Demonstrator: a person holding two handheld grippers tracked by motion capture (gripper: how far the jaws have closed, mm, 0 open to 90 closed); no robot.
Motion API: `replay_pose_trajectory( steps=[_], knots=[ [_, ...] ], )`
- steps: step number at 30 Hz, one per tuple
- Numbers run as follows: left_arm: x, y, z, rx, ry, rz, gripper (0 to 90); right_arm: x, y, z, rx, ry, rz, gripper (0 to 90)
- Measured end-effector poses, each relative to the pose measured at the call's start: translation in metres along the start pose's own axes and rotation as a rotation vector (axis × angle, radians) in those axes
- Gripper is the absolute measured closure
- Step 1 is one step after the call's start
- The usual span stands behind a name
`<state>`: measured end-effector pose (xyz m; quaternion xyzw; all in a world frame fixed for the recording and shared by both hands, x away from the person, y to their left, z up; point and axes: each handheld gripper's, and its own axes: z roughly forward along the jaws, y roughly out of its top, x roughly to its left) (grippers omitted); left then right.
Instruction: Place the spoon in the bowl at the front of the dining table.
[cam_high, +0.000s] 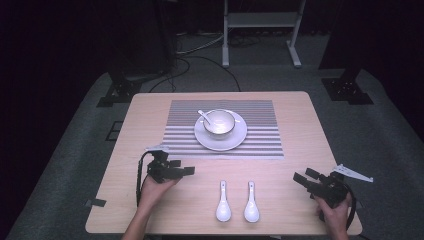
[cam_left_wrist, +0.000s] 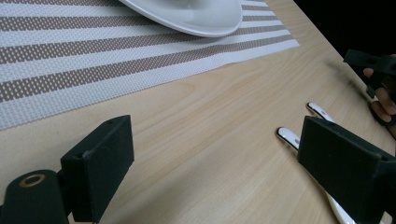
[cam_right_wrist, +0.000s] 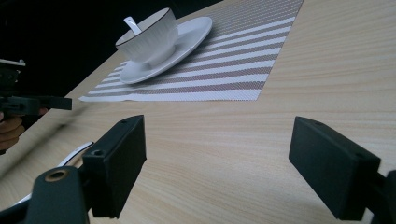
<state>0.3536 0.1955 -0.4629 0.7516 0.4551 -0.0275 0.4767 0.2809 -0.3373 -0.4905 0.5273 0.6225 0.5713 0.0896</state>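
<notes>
Two glazed spoons (cam_high: 237, 201) near on counter (cam_high: 300, 150): light, slippery, chippable; best pinched across handle. Both hand-held grippers (cam_high: 182, 171) (cam_high: 301, 177) wide open, empty.

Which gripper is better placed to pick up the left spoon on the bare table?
Probably left: the left gripper is open, aimed toward the left spoon and closer than the right gripper.

A pale wooden tabletop (cam_high: 295, 130) is being occupied by a striped placemat (cam_high: 260, 125) at its far middle and by two white spoons (cam_high: 223, 202) (cam_high: 251, 203) lying side by side near the front edge.
</notes>
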Motion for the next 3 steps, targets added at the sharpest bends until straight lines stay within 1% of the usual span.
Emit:
replay_pose_trajectory(
  steps=[3],
  knots=[
    [0.0013,-0.0055,-0.0015,-0.006,0.003,-0.006,9.7,0.0001,0.0000,0.0000,0.000,0.000,-0.001,17.9]
  ],
)
